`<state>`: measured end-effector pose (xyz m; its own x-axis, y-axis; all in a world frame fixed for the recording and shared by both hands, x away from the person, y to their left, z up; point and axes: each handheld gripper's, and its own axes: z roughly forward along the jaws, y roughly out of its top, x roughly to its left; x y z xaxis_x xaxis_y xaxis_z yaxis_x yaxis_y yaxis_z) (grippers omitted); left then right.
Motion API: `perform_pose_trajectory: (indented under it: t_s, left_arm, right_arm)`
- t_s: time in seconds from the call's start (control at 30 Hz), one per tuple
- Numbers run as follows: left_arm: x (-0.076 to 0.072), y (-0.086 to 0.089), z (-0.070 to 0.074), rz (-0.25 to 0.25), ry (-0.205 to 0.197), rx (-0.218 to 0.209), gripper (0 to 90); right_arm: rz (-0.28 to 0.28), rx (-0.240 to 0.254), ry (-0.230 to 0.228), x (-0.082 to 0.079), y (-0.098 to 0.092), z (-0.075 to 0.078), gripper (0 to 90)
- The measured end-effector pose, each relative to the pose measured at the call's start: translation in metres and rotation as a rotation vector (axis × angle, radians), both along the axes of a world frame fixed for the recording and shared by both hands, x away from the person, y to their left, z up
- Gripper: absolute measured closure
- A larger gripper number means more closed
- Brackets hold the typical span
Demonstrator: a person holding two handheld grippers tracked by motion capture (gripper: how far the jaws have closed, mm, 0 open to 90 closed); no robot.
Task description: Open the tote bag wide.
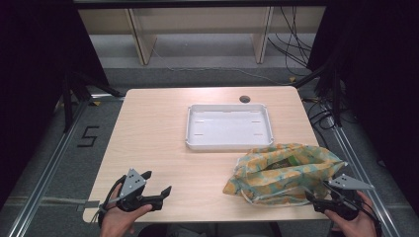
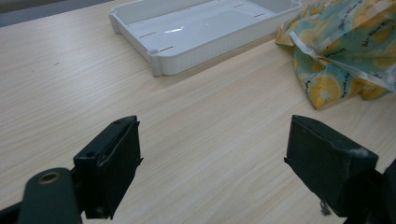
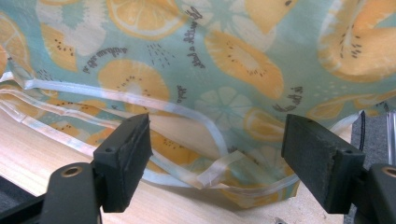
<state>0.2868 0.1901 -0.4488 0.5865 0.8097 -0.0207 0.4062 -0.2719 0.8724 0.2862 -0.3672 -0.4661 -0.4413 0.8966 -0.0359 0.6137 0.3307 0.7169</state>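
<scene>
A bulging plastic bag (image 1: 284, 170) printed with orange slices on pale blue lies on the right side of the wooden table (image 1: 163, 143); something dark shows through its open top. A white shallow tray (image 1: 228, 126) sits empty at the table's middle back. My left gripper (image 1: 158, 183) hovers open over the front left corner, nothing between its jaws; in the left gripper view the tray (image 2: 196, 28) and the bag (image 2: 345, 46) lie ahead. My right gripper (image 1: 316, 190) is open at the bag's near right edge. In the right gripper view the bag (image 3: 224, 70) and its clear handle strip (image 3: 219, 170) lie just beyond the jaws.
A round cable hole (image 1: 244, 98) is at the table's back edge. Metal frame rails (image 1: 49, 163) run along both sides of the table. Shelving legs (image 1: 141, 44) and loose cables (image 1: 296, 44) are on the floor behind.
</scene>
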Motion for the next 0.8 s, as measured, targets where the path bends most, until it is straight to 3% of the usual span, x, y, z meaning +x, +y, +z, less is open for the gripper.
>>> perform_pose_trajectory:
  t_s: [0.23,0.43,0.57,0.7,0.77,0.8]
  left_arm:
    - [0.001,-0.003,-0.001,-0.022,0.001,0.012,16.9]
    - [0.001,-0.007,-0.002,-0.046,0.011,0.014,17.5]
    - [0.001,-0.012,-0.003,-0.049,0.023,-0.008,17.8]
    - [0.004,-0.019,-0.003,-0.072,0.007,0.011,17.9]
    - [0.006,-0.022,-0.002,-0.082,0.006,0.008,18.0]
    - [0.006,-0.024,-0.002,-0.082,0.007,0.004,18.0]
  right_arm:
    - [-0.036,0.040,0.019,-0.002,0.003,-0.001,25.2]
    - [-0.015,0.035,0.012,0.000,0.001,0.000,25.2]
    - [-0.007,0.023,0.009,0.000,0.001,0.000,25.2]
    - [0.002,-0.002,-0.026,0.001,-0.001,-0.001,25.2]
    - [-0.020,0.018,-0.019,0.000,0.002,-0.002,25.2]
    - [-0.033,0.030,0.006,-0.001,0.003,0.000,25.2]
